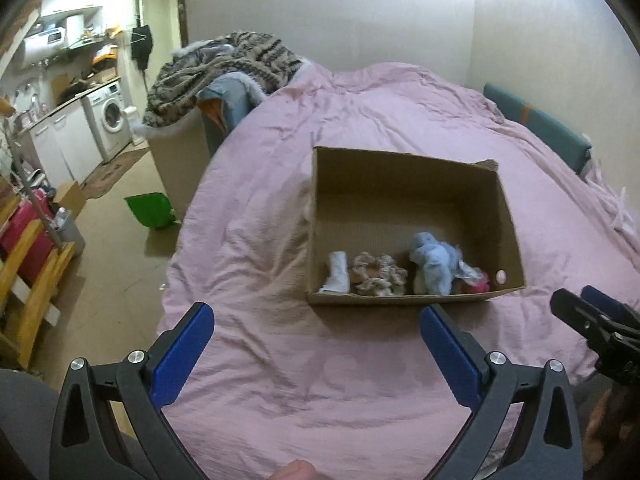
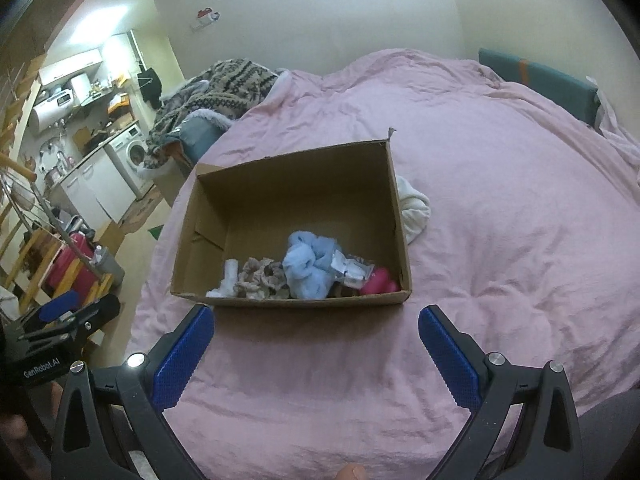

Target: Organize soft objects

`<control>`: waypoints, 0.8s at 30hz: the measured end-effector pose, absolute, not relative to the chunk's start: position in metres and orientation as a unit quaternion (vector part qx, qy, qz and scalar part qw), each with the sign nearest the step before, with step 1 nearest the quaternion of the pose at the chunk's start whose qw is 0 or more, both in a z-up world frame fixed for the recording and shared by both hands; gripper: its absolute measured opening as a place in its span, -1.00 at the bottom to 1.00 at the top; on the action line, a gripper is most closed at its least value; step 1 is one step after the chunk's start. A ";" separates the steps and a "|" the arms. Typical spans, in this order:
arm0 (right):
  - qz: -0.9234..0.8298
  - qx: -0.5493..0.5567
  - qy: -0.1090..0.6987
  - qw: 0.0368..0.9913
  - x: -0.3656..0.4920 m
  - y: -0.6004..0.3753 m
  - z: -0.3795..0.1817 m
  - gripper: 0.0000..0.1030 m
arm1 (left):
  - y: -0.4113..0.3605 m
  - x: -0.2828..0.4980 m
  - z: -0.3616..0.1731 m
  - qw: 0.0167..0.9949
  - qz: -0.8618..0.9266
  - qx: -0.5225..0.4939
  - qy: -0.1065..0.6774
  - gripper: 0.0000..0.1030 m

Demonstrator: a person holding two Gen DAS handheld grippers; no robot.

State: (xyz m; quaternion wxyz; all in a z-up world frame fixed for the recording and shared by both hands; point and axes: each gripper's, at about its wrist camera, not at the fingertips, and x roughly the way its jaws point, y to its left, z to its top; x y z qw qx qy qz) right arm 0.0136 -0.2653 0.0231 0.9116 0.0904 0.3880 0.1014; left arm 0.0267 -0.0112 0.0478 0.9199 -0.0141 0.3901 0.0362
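Both the left claw (image 1: 316,344) and right claw (image 2: 316,344) hang spread and empty over bare pink bedcover (image 2: 500,208), the cardboard box (image 2: 224,296) of soft toys (image 2: 304,268) just ahead, "GenRobot.AI" legible on the left claw.

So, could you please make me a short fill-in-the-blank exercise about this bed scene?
1. The cardboard box stands on a ___ bedcover.
2. The fluffy blue toy lies ___ the box.
3. The white cloth lies ___ the box, on the bedcover.
4. The left gripper and right gripper both hold ___.

Missing words: pink; inside; outside; nothing
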 end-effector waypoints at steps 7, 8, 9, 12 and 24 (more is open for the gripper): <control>0.082 0.078 0.391 0.914 0.021 -0.259 0.015 1.00 | -0.011 0.039 0.036 0.921 0.041 -0.023 0.386 0.99; 0.082 0.080 0.391 0.913 0.022 -0.259 0.015 1.00 | -0.012 0.039 0.036 0.922 0.043 -0.019 0.384 0.99; 0.081 0.080 0.390 0.914 0.023 -0.259 0.014 1.00 | -0.013 0.040 0.036 0.922 0.041 -0.018 0.384 0.99; 0.078 0.069 0.390 0.915 0.027 -0.258 0.013 1.00 | -0.014 0.040 0.036 0.922 0.030 -0.023 0.385 0.99; 0.062 0.068 0.386 0.918 0.030 -0.260 0.013 1.00 | -0.018 0.041 0.034 0.918 0.022 -0.022 0.395 0.99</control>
